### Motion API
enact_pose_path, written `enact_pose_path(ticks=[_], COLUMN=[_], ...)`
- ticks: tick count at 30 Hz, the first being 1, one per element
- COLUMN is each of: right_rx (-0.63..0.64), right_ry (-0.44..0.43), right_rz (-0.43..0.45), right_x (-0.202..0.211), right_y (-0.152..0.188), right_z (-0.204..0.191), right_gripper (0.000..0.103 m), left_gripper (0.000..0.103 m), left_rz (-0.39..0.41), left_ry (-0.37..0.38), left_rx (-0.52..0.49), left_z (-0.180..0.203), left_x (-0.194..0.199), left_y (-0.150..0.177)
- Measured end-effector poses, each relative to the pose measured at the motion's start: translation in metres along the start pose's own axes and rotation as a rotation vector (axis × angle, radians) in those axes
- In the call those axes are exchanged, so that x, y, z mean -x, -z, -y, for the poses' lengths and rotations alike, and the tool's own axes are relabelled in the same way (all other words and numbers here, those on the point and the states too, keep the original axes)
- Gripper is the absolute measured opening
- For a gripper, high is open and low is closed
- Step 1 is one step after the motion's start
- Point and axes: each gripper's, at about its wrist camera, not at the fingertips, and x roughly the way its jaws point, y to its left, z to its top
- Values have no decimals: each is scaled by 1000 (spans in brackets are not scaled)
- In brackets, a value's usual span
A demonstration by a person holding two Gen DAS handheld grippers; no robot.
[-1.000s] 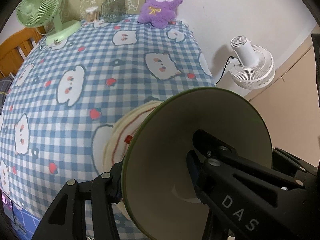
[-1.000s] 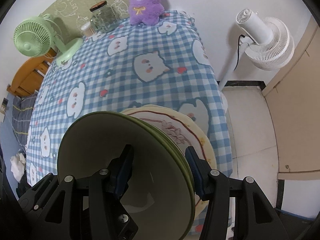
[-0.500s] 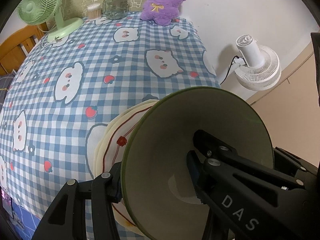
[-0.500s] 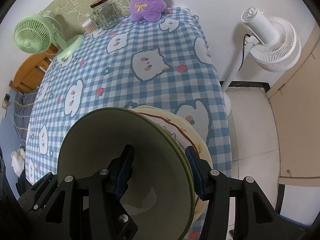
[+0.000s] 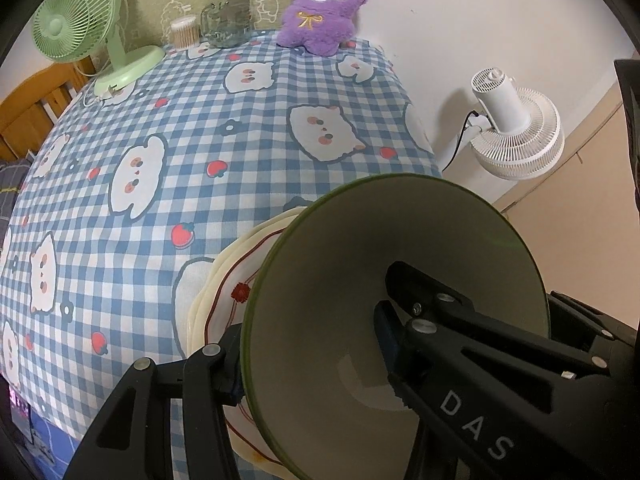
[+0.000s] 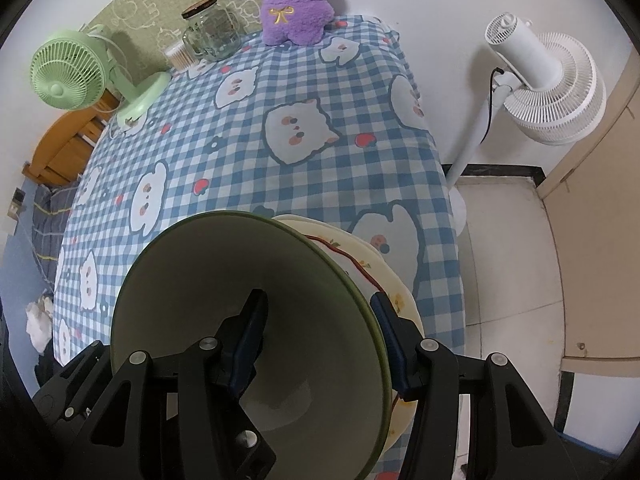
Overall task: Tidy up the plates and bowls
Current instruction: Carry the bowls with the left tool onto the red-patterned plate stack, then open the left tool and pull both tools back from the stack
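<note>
– What can't you make out here?
– The green bowl (image 5: 360, 280) covers most of the cream plates (image 5: 224, 284) beneath it.
– Anything else?
– The jar (image 5: 226, 16) contents are too small to tell, and the wooden chair (image 6: 64, 148) is mostly hidden behind the table (image 6: 248, 128).

wall (image 6: 420, 8): white | floor (image 6: 508, 248): pale tiles | wooden bed frame (image 6: 64, 148): left | white pedestal fan (image 6: 556, 92): right

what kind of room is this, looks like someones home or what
Most likely a home, perhaps a bedroom or small dining corner: a table under a cartoon checked tablecloth, a purple plush toy against the wall, a white standing fan, and what looks like a wooden bed frame.
</note>
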Motion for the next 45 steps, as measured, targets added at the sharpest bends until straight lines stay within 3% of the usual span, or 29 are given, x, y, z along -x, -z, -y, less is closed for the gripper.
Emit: enact_pose_path(ticks=[6,13,22,45], right_rx=[-1,20,12,-64], right_ry=[28,20,30,112], right_rz=[38,101,202,405], right_x=[10,32,67,116], right_y=[2,0,6,82], right_z=[3,-3,-28,-134], right_gripper=[59,76,87,87], left_gripper=[68,83,86,92], left_rz=[13,78,165,328], left_ry=[-22,-61,-52,-82], left_rx=[2,4,4,-42], left_z=[3,3,-19,-163], left_x=[4,24,58,140], left_y=[1,-2,-4,39])
